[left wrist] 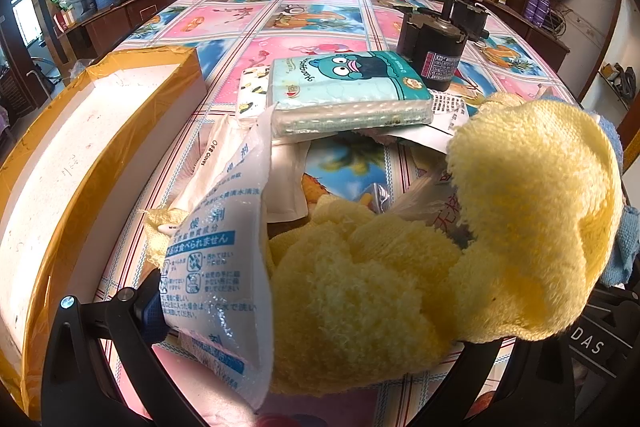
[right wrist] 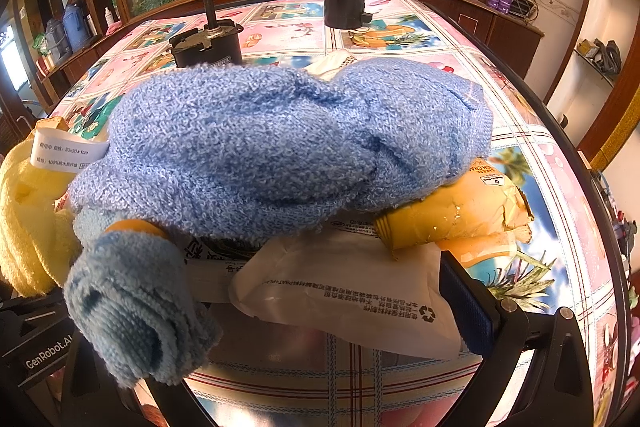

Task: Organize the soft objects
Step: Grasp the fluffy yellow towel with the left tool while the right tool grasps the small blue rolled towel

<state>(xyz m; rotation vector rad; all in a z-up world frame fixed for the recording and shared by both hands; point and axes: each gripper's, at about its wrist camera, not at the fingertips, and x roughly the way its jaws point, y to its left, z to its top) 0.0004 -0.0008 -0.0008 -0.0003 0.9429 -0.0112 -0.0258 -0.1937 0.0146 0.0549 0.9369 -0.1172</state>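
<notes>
In the left wrist view a fluffy yellow towel [left wrist: 400, 275] lies bunched across my left gripper [left wrist: 316, 327] and covers its right finger. A white desiccant packet [left wrist: 216, 259] with blue print leans against the left fingertip [left wrist: 150, 307]. The fingers stand wide apart, open. In the right wrist view a blue towel [right wrist: 280, 143] lies heaped over the pile, one rolled end draped over the left finger of my right gripper [right wrist: 300, 307]. That gripper is open too, its right fingertip [right wrist: 468, 303] beside a white paper packet [right wrist: 352, 291]. A yellow snack bag [right wrist: 452, 211] pokes out from under the blue towel.
A white foam box [left wrist: 80, 167] edged with orange tape stands at the left. A teal tissue pack [left wrist: 344, 87] lies behind the pile on the cartoon tablecloth [left wrist: 260, 23]. Two black motors [right wrist: 208, 43] [right wrist: 344, 7] stand farther back. A wooden cabinet with a glass panel closes the far side.
</notes>
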